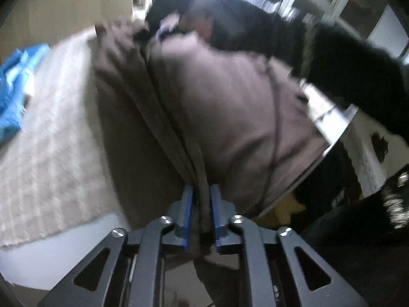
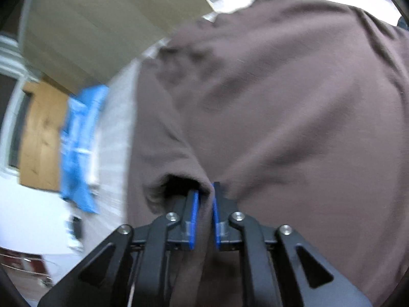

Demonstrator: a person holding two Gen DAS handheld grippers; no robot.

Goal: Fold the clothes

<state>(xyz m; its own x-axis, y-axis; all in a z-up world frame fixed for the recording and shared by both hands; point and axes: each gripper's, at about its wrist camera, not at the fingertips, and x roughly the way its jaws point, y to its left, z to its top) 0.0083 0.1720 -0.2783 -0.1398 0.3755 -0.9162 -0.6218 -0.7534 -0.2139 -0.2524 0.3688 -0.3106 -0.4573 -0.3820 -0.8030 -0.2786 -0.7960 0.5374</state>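
A brown garment point(image 1: 217, 102) is stretched between both grippers above a pale textured bed cover point(image 1: 51, 140). My left gripper point(image 1: 203, 192) is shut on a bunched, folded edge of it, several layers pinched between the blue pads. In the right wrist view the same brown garment point(image 2: 281, 102) fills most of the frame, and my right gripper point(image 2: 205, 189) is shut on a fold beside a sleeve-like opening point(image 2: 173, 181). A person's dark sleeve point(image 1: 332, 58) reaches across at the upper right in the left wrist view. Both views are motion-blurred.
A blue cloth point(image 1: 15, 92) lies at the far left of the bed cover, and the blue cloth point(image 2: 81, 148) also shows left of the garment. A wooden panel point(image 2: 41, 135) and a beige wall point(image 2: 102, 25) stand behind. Windows point(image 1: 358, 5) are at the upper right.
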